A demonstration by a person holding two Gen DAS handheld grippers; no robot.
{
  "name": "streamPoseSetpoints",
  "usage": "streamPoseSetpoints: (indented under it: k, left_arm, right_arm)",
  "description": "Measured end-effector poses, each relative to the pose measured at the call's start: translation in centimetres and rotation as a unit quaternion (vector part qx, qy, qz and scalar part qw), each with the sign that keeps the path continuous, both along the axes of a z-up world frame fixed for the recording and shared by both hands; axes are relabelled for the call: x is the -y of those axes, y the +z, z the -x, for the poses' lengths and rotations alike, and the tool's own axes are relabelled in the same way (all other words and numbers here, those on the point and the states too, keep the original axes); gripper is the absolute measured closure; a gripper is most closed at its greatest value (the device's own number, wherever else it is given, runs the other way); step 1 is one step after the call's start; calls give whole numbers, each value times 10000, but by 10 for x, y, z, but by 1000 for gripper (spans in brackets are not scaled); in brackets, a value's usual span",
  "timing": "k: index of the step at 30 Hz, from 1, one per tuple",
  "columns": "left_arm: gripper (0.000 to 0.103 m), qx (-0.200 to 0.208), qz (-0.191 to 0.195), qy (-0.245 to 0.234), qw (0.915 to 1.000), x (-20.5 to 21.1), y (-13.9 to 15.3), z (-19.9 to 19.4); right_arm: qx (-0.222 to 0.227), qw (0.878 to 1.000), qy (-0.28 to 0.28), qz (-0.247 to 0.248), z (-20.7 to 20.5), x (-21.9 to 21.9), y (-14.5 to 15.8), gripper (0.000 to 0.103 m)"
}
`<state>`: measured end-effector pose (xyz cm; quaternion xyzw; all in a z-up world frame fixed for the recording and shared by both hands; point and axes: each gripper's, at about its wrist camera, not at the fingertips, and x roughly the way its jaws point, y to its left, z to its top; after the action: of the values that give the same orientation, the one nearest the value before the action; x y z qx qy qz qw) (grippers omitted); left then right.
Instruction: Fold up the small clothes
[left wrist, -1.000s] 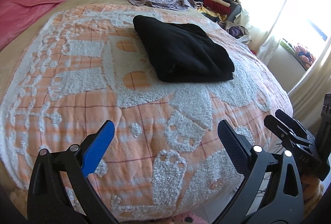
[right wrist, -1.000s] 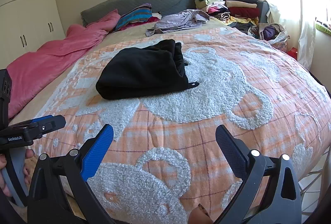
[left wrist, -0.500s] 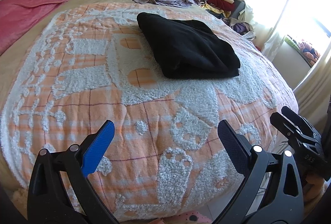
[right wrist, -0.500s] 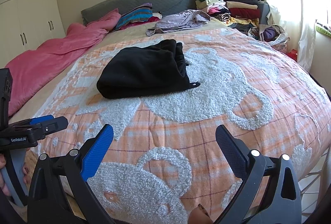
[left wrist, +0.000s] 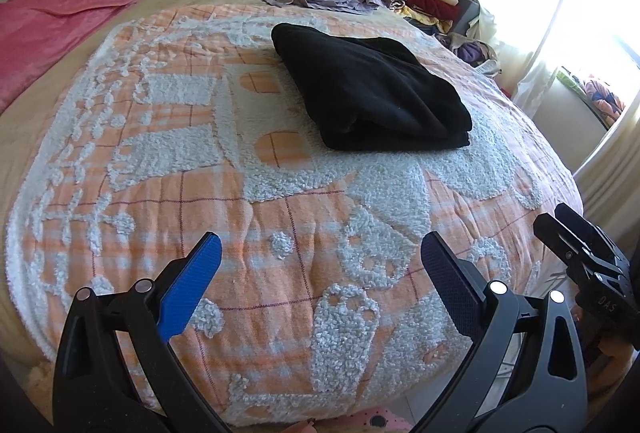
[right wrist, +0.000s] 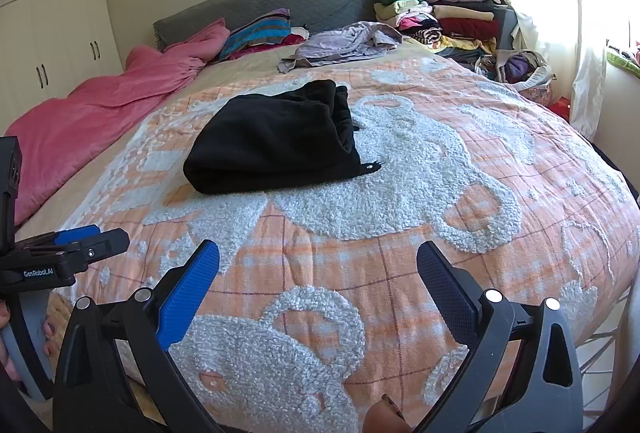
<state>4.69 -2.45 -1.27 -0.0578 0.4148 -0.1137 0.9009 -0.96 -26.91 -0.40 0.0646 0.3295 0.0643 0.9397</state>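
Clearly the folded black garment [left wrist: 372, 93] lies far ahead on the orange bedspread [left wrist: 248, 217], well apart from both grippers. From the left gripper [left wrist: 320, 273] it sits ahead-right; from the right gripper [right wrist: 318, 275], ahead-left. Both have fingers spread, empty, about equally near.

folded black garment [right wrist: 272, 149], orange bedspread [right wrist: 400, 233]

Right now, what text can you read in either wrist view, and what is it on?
"GenRobot.AI": on the side of the left gripper, seen in the right wrist view.
"DAS": on the body of the right gripper, seen in the left wrist view; possibly part of a longer marking.
No other readable text.
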Motion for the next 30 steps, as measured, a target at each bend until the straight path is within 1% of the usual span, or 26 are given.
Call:
streamPoseSetpoints:
  k: [14,30]
  left_arm:
    - [10,-41,-56,76,9999,-1,0,0]
    - [10,-92,-27,90,9999,-3,1,-1]
  right_arm:
    - [-10,10000,-21,20,0,0,0,5]
    - [-59,10000,1,11,-1,-2,0,5]
